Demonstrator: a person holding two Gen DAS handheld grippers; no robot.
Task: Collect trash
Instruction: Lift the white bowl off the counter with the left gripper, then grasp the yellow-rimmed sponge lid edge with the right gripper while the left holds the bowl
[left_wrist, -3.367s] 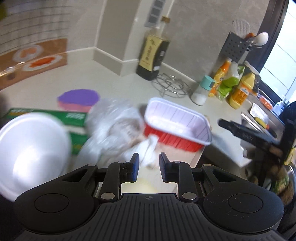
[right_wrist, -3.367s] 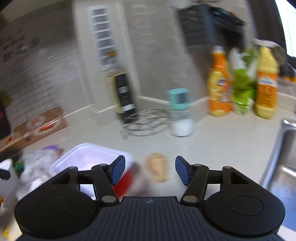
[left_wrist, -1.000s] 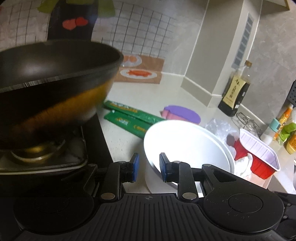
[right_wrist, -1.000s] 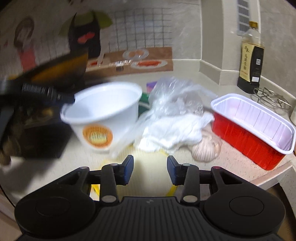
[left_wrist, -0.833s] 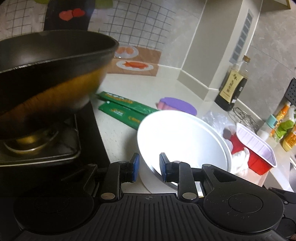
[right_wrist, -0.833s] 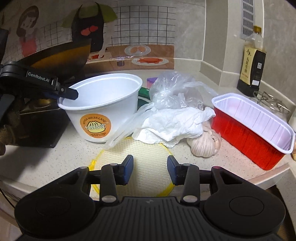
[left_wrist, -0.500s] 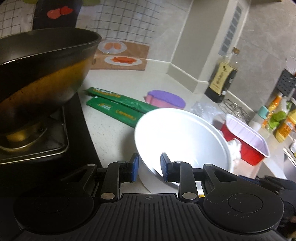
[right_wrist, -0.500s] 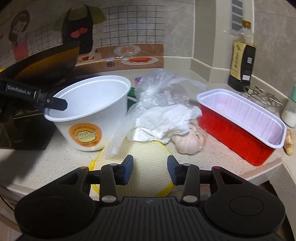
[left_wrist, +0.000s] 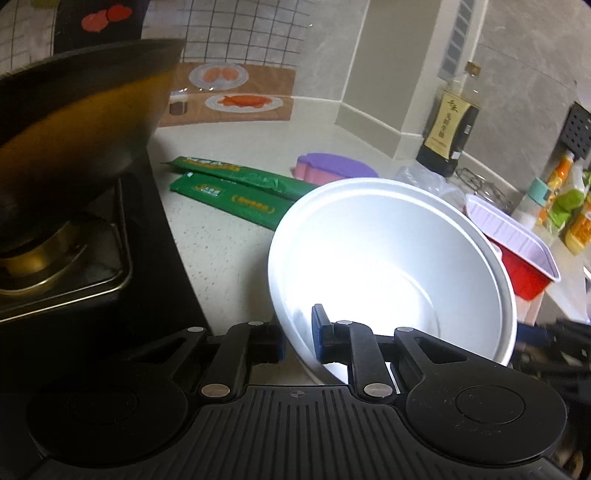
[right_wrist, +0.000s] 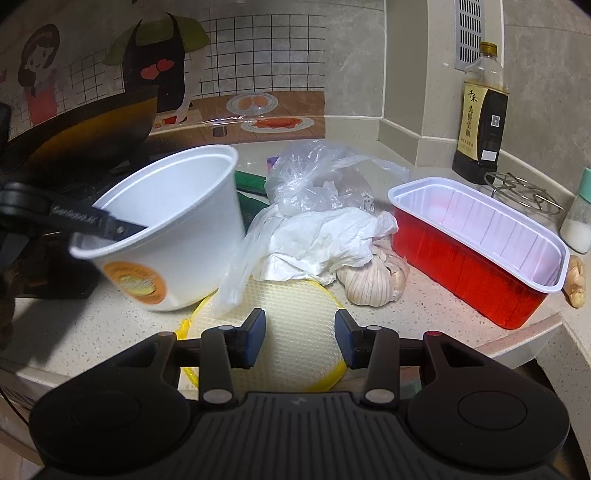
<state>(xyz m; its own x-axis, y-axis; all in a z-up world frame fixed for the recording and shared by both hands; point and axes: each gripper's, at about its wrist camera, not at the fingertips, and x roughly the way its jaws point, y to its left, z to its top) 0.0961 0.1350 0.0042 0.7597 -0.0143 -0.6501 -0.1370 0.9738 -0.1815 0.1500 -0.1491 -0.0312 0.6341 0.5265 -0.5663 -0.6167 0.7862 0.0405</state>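
Observation:
My left gripper (left_wrist: 298, 334) is shut on the near rim of a white foam bowl (left_wrist: 388, 266), one finger inside and one outside. The bowl is tilted off the counter. It also shows in the right wrist view (right_wrist: 177, 225), tipped towards the right, with the left gripper's finger (right_wrist: 99, 221) over its rim. My right gripper (right_wrist: 299, 341) is open and empty, above a yellow round mesh lid (right_wrist: 291, 332). Beyond it lie a crumpled white tissue (right_wrist: 321, 240) and a clear plastic bag (right_wrist: 317, 177). A red tray with a white inside (right_wrist: 476, 236) stands at the right.
A black wok (left_wrist: 74, 122) on a stove is at the left. Green packets (left_wrist: 229, 184) and a purple lid (left_wrist: 336, 170) lie behind the bowl. A garlic bulb (right_wrist: 373, 280), a ginger piece (right_wrist: 576, 280), a soy sauce bottle (right_wrist: 480, 114), a wire trivet (right_wrist: 524, 192) and a salt shaker (right_wrist: 580, 218) sit nearby.
My left gripper has closed on the bowl's rim and tipped the bowl up off the counter. My right gripper has held still, open.

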